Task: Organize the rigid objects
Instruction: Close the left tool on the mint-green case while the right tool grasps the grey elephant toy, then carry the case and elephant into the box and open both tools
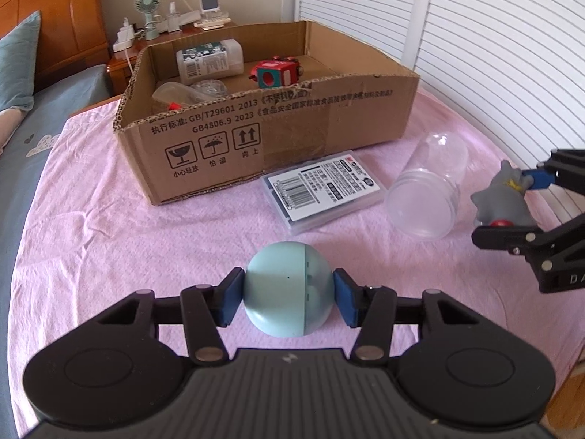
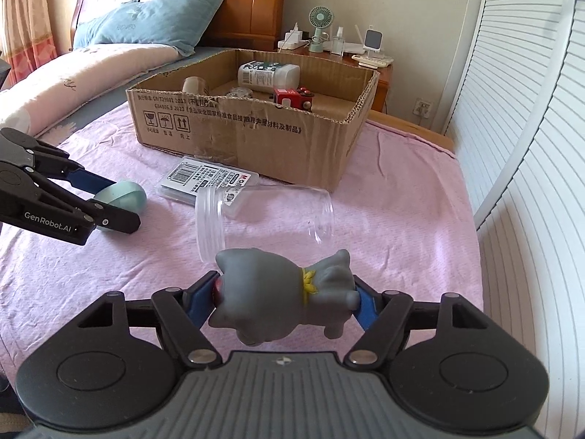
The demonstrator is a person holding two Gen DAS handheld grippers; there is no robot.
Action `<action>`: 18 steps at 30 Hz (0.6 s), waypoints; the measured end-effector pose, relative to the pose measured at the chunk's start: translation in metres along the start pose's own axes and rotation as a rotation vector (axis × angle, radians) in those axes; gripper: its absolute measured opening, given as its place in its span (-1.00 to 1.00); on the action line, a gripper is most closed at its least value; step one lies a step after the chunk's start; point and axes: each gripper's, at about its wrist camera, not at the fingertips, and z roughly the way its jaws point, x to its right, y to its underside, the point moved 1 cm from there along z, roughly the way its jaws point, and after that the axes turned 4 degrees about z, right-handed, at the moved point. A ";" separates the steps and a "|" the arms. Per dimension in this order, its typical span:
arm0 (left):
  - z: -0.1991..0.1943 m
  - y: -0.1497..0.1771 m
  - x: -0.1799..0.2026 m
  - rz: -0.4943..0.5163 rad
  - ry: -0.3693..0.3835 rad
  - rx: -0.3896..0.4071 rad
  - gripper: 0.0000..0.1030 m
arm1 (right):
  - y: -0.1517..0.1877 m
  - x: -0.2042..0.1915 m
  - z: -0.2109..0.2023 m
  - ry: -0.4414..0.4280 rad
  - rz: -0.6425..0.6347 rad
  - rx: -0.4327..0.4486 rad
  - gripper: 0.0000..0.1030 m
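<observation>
Right, both grippers are loaded on the pink sheet (image 1: 109,219). Left gripper (image 1: 289,294) has its blue pads pressed against either side of the pale blue egg-shaped capsule (image 1: 285,289), which sits on the sheet in front of the cardboard box (image 1: 329,124). Over on the right, the right gripper (image 2: 289,298) is clamped across the grey cat figurine (image 2: 278,292), lying sideways between the jaws, a yellow collar round its neck. Just beyond it lies a clear plastic jar (image 2: 263,216) on its side, and a flat labelled case (image 2: 204,183) rests against the box front. Inside the box: a white bottle (image 2: 267,75) and a red toy (image 2: 292,98).
</observation>
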 end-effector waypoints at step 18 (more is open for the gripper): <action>-0.044 -0.023 -0.014 0.085 0.092 -0.003 0.00 | -0.041 0.000 -0.043 -0.044 0.030 0.076 0.51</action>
